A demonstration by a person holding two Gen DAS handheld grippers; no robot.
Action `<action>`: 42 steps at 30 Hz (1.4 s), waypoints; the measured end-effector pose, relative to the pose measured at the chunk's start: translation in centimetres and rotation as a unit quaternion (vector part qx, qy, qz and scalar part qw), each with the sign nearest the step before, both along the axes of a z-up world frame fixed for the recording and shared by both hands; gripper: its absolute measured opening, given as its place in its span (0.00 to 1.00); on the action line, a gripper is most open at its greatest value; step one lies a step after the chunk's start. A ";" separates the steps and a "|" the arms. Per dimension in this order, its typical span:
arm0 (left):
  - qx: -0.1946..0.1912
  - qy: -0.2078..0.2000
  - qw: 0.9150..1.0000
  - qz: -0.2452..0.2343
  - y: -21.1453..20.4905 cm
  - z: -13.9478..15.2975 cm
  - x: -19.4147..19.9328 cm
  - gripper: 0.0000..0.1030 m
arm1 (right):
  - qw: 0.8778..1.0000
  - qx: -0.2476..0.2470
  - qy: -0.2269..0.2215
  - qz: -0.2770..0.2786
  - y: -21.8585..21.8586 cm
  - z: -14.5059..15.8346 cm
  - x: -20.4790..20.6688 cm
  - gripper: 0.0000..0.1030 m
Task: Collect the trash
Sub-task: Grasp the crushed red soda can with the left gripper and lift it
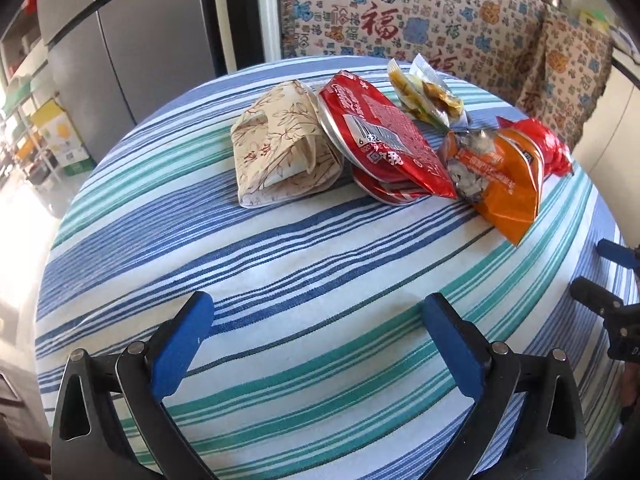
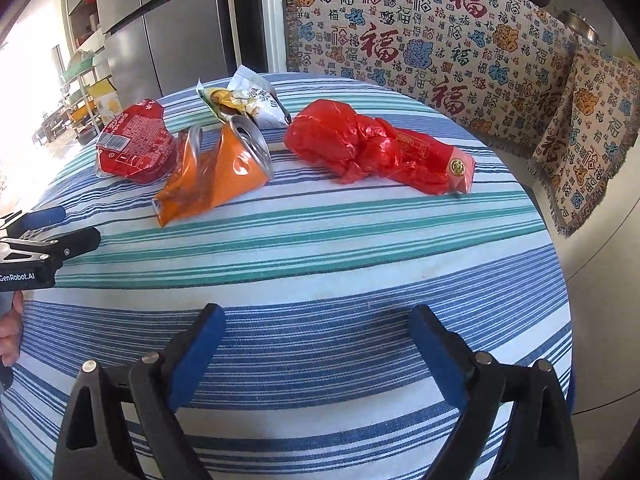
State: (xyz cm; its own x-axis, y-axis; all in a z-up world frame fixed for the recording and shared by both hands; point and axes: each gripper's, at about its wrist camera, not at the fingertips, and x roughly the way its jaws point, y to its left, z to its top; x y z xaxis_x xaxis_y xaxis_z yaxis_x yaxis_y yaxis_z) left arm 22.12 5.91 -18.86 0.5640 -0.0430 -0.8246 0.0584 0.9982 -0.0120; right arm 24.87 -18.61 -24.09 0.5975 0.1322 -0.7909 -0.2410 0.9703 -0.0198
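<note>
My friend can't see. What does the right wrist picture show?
A round table in a striped cloth holds trash in a row: a crushed red can, a crushed orange can, snack wrappers behind, and a crumpled red bag. The right tool is open and empty in front; the left tool shows at the left edge.

A striped tablecloth (image 1: 280, 320) carries crushed cans (image 1: 384, 140), snack wrappers (image 2: 248, 100), a red bag (image 2: 372, 152).

Both the left gripper (image 1: 316, 312) and right gripper (image 2: 316, 324) hold their jaws wide apart, empty.
</note>
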 end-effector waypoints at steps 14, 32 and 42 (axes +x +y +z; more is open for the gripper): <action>-0.131 -0.044 0.990 0.017 0.0 3.7 1.7 0.79 | 1.000 0.000 0.002 -0.004 0.0 0.0 0.1 0.95; -0.125 -0.064 0.990 -0.025 2.1 6.6 -5.9 0.20 | 1.000 0.001 0.002 -0.004 -0.2 0.0 0.2 0.95; -0.071 -0.043 0.989 -0.123 -1.7 5.6 -11.1 0.31 | 1.000 0.000 0.002 -0.005 -0.2 0.0 0.2 0.96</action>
State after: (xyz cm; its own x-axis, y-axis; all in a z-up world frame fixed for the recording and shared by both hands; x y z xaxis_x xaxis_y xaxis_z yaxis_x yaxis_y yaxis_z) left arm 11.07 4.21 -13.25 0.5895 -0.2994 -0.7502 0.3064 0.9423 -0.1352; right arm 25.03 -18.84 -24.13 0.5959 0.1270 -0.7930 -0.2315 0.9727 -0.0182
